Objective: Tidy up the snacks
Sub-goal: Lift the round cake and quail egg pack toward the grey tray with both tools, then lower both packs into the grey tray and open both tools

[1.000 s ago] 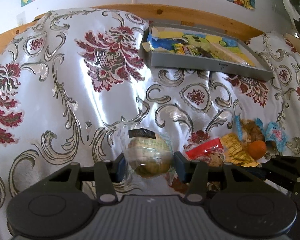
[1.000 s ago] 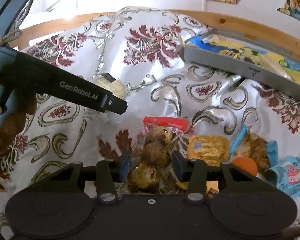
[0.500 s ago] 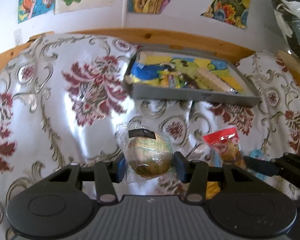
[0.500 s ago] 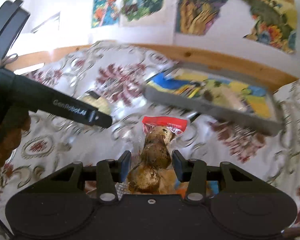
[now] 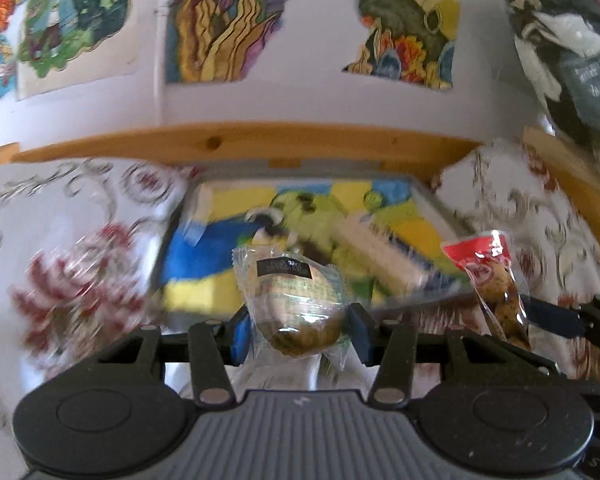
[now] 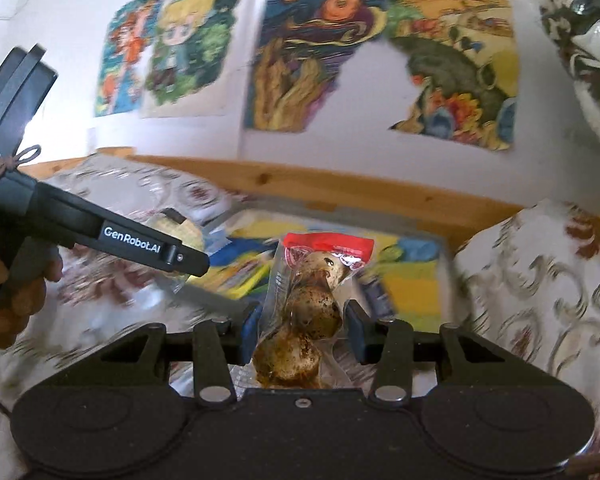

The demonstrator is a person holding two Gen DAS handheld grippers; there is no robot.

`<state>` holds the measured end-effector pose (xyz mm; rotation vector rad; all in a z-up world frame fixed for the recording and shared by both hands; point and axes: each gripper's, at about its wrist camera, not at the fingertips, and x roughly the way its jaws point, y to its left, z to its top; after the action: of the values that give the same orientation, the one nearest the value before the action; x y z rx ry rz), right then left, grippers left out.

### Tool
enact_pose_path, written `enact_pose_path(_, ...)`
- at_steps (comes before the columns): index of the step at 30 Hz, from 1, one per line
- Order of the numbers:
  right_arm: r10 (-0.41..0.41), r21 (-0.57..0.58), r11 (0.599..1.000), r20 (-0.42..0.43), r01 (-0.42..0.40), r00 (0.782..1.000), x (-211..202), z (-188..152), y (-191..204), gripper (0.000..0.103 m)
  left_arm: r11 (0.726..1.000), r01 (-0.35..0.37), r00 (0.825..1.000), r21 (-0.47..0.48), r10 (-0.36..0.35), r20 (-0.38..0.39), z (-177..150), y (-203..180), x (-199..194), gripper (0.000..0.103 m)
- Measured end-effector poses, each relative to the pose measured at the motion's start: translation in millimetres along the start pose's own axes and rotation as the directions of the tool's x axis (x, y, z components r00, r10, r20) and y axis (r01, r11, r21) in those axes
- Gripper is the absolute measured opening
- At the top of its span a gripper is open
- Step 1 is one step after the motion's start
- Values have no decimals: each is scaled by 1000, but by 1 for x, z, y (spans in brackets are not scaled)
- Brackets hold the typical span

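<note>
the left hand-held gripper (image 5: 296, 330) pinches a light, crushable wrapped cake (image 5: 298, 306) at its middle, the right hand-held gripper (image 6: 302, 334) squeezes a slippery egg pack (image 6: 310, 308) low, both probably needing gentle pressure.

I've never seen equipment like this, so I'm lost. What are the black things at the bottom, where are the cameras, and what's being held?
No robot here: a person holds two handheld grippers, each with a fisheye camera looking along its fingers. The left gripper clamps a round wrapped cake. The right gripper clamps a clear red-topped egg packet. Each view also shows the other gripper. Ahead, blurred, a grey tray with colourful snack packs rests on a flowered cloth.
</note>
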<state>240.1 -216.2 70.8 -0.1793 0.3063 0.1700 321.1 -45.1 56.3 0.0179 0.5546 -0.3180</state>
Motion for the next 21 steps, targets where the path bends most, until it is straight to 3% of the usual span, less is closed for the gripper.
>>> enact_pose_path(9,-66,-41,997,-2,66,998,68,46,-54,46,988,50,992,-143,-33,121,37,-1,74,53)
enact_pose_path(13,-54,-39,998,-22,53,998,97,52,-72,46,981,51,995,-188,-35,90,35,1,104,53)
enact_pose_path(21,-77,-7,997,-91,77,993,127,33,-89,46,985,50,999,-164,-47,22,16,-6,132,53)
